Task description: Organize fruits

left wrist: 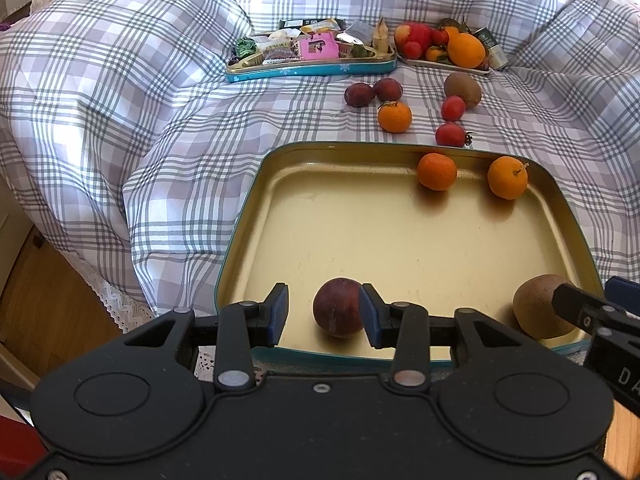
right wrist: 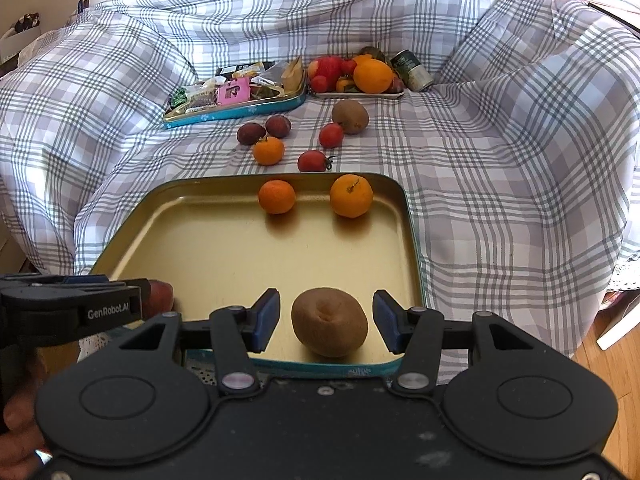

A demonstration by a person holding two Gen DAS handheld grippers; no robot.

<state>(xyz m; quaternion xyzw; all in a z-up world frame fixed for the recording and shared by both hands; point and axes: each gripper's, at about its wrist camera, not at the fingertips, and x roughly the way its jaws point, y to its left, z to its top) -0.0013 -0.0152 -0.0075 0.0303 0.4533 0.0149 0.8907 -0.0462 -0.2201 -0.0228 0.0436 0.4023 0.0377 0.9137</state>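
Left claw (left wrist: pixel 323 314), lower centre of the left wrist view, spread wide around a dark plum (left wrist: pixel 338 307); its right pad touches the fruit, its left pad stands clear, so it grips nothing. Right claw (right wrist: pixel 327 327), lower centre of the right wrist view, equally wide, brackets a kiwi (right wrist: pixel 329 322) with gaps on both sides. Both fruits rest at the near edge of the gold tin tray (left wrist: pixel 256 216) on the plaid bedcover (left wrist: pixel 120 100). Two mandarins (left wrist: pixel 437 171) (left wrist: pixel 507 177) sit at the tray's far edge. Beyond, in mid-frame, loose plums (left wrist: pixel 359 95), a mandarin (left wrist: pixel 394 117), tomatoes (left wrist: pixel 453 108) and a second kiwi (left wrist: pixel 463 89) lie on the cover.
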